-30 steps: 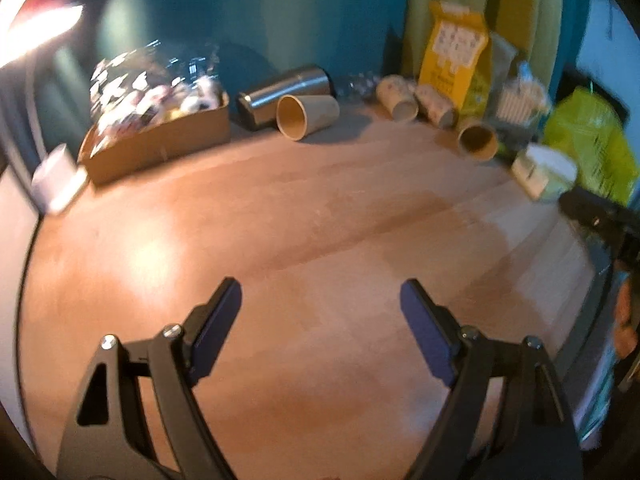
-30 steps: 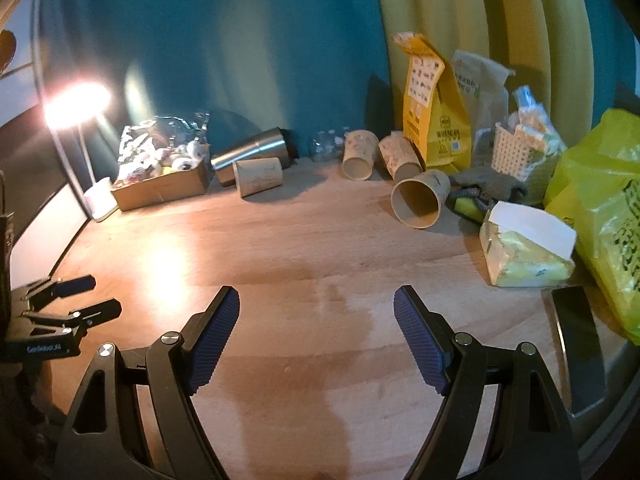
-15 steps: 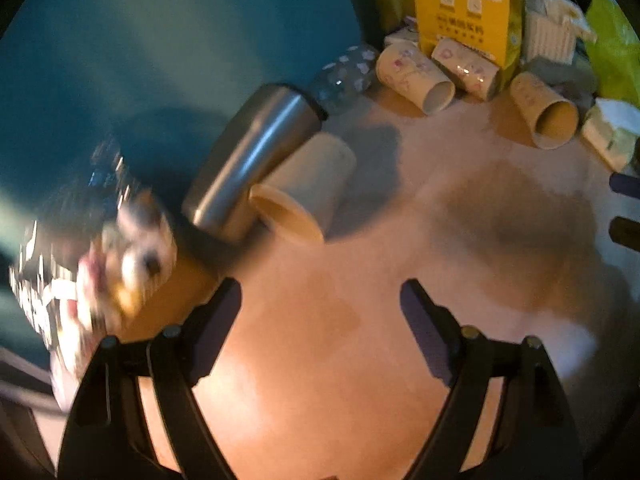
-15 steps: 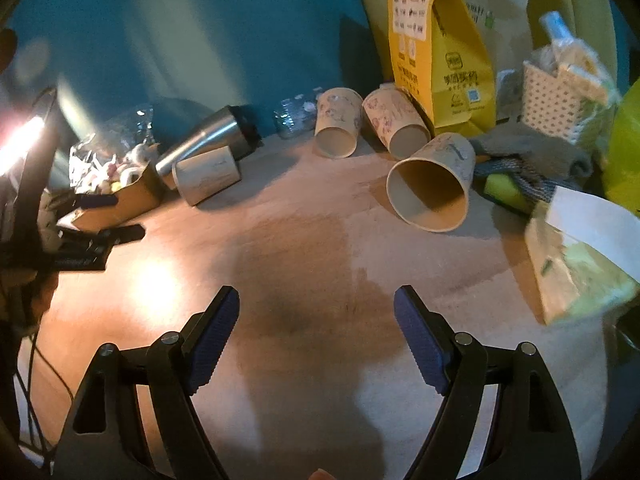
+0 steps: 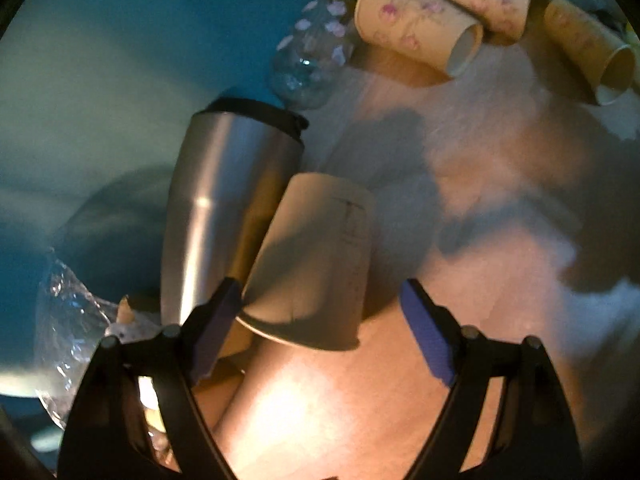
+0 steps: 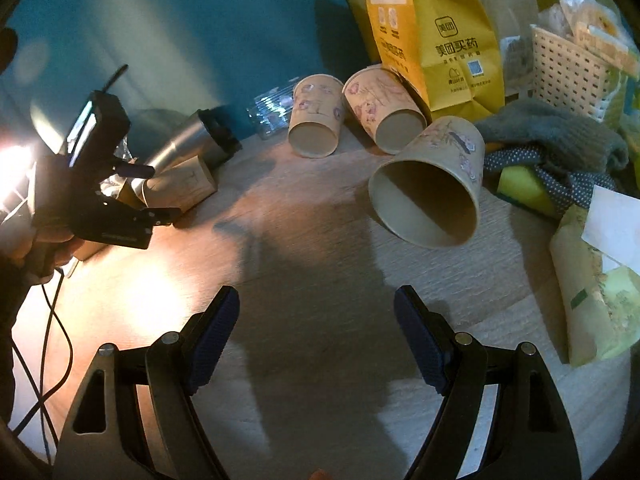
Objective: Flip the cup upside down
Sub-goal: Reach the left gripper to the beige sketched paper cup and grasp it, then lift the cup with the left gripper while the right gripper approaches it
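Observation:
A plain paper cup (image 5: 316, 264) lies on its side on the wooden table, mouth toward me, against a steel tumbler (image 5: 224, 204). My left gripper (image 5: 320, 332) is open, its fingers on either side of the cup's rim without gripping it. In the right wrist view the same cup (image 6: 180, 184) sits at the left gripper (image 6: 136, 192). My right gripper (image 6: 316, 336) is open and empty over bare table, a flowered paper cup (image 6: 432, 196) lying on its side ahead of it, mouth toward me.
Two more flowered cups (image 6: 316, 120) (image 6: 384, 112) lie on their sides by the teal wall, beside a clear glass (image 6: 268, 108). A yellow paper bag (image 6: 432, 36), a white basket (image 6: 576, 72), a grey glove (image 6: 556, 136) and a food packet (image 6: 600, 280) crowd the right.
My left gripper has moved forward to the plain cup, which now lies between its open fingers. My right gripper has moved closer to the flowered cup lying ahead.

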Available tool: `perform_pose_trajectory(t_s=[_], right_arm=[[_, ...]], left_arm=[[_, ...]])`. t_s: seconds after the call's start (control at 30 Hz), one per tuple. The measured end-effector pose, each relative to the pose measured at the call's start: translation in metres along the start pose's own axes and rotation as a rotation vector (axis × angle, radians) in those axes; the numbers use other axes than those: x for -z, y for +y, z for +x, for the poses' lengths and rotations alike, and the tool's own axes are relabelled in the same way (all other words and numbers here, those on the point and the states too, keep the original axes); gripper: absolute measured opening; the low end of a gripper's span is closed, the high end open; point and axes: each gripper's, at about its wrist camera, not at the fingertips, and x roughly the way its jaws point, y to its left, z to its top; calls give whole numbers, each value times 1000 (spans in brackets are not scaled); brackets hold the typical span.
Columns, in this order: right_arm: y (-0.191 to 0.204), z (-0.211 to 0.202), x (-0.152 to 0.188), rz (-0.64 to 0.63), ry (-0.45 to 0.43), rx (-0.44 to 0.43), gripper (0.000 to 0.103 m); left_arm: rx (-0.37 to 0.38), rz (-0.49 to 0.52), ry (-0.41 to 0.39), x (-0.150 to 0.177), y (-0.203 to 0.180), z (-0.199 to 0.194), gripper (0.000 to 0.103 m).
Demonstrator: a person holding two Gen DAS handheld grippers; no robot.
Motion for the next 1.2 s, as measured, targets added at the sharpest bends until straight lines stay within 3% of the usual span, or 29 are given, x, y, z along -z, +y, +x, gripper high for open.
perform_pose_trajectory(t_s=[0.17, 0.27, 0.57, 0.8, 0.93, 1.07, 1.2], right_arm=[[-5, 1, 2, 20, 5, -17, 82], [-6, -3, 5, 25, -1, -24, 82], [-8, -23, 11, 34, -28, -25, 82], [-2, -54, 31, 24, -51, -45, 82], [3, -72, 50, 10, -45, -71, 82], [10, -89, 71, -5, -22, -103, 82], [20, -106, 91, -26, 11, -133, 82]], left_arm=[[1, 18, 32, -4, 3, 9, 81], [-2, 22, 48, -9, 3, 16, 67], [42, -7, 9, -6, -8, -5, 65], [180, -135, -30, 46, -39, -62, 65], [277, -232, -43, 85, -79, -93, 65], [383, -388, -69, 134, -118, -125, 65], [487, -540, -74, 168, -137, -126, 65]])
